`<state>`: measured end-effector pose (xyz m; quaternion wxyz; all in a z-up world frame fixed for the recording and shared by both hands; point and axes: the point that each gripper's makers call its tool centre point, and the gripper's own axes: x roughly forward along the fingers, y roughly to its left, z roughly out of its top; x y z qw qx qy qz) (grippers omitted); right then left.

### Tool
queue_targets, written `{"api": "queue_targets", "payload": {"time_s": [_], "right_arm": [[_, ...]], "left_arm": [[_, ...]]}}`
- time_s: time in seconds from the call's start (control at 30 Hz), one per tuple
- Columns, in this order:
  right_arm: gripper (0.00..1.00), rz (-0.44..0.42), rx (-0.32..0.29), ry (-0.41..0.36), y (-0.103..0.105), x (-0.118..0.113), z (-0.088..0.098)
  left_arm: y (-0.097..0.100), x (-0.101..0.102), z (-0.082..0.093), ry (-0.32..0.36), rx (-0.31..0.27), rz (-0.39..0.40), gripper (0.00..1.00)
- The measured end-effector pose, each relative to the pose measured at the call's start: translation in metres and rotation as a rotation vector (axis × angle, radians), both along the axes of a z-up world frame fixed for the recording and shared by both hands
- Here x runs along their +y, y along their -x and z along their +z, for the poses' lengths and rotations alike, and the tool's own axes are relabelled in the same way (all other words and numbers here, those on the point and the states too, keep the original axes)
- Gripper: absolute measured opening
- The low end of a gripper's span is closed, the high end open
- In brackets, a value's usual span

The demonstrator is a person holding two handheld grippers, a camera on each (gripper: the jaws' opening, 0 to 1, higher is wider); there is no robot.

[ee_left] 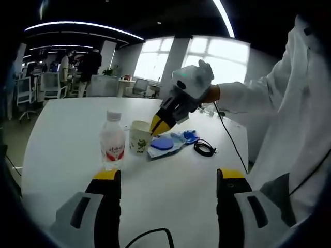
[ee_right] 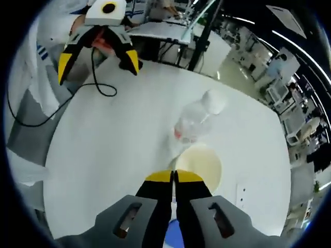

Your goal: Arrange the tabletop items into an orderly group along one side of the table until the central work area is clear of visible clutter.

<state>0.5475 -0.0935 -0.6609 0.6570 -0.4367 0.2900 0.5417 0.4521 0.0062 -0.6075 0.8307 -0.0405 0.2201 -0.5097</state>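
Pinching one paper cup point(ee_left: 139, 136) rim, right gripper point(ee_right: 174, 176) clenched; left gripper point(ee_left: 168, 174) released, one bottle point(ee_left: 112, 140) beside.

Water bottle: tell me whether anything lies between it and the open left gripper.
Nothing visible does. Bare white table runs from the left gripper to the water bottle. The paper cup stands beside the bottle, off that path.

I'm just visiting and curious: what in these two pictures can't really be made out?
- Whether the right gripper pinches the pale paper cup's rim: left gripper view, the tips hide the contact.
- Label text on the clear plastic bottle with a white cap: too small.
- The blue packet contents: left gripper view, too small; right gripper view, hidden beneath the jaws.
- People in the background: too small.
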Motion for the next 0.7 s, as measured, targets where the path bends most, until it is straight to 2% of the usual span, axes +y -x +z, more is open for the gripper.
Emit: {"api": "queue_targets", "payload": {"time_s": [0.27,0.7], "right_arm": [[0.00,0.010,0.012,0.024,-0.005,0.002,-0.019],[0.00,0.025,0.023,0.034,-0.008,0.004,-0.035]], "left_arm": [[0.001,-0.001,-0.007,0.003,0.016,0.003,0.77],[-0.001,-0.001,-0.010,0.002,0.023,0.008,0.77]]}}
